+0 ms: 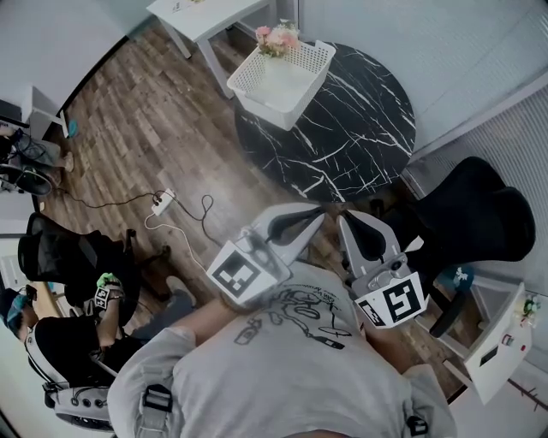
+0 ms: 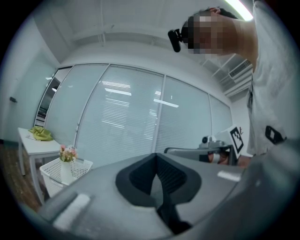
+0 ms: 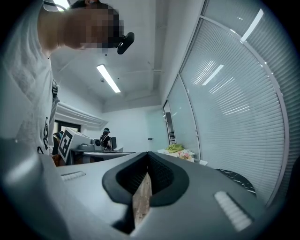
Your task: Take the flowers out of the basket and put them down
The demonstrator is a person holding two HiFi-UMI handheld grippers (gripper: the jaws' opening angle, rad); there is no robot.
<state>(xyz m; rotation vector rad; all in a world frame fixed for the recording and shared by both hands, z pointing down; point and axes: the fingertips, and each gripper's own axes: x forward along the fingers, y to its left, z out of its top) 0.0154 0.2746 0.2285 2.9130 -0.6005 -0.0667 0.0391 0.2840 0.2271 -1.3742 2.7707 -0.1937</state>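
Pink flowers (image 1: 276,38) stand in the far corner of a white mesh basket (image 1: 295,90) on a round black marble table (image 1: 360,128). Both grippers are held close to the person's chest, well short of the table. My left gripper (image 1: 318,214) is shut with nothing in it, and so is my right gripper (image 1: 347,219) beside it. The left gripper view shows the flowers (image 2: 68,152) in the basket (image 2: 56,174) far off to the left of its closed jaws. In the right gripper view the flowers (image 3: 185,153) are small and distant, right of the closed tips.
A white side table (image 1: 214,15) stands behind the basket. A black office chair (image 1: 479,214) is at the right and a white cabinet (image 1: 501,338) at lower right. A power strip with cable (image 1: 163,202) lies on the wood floor. Another person (image 1: 51,338) sits at lower left.
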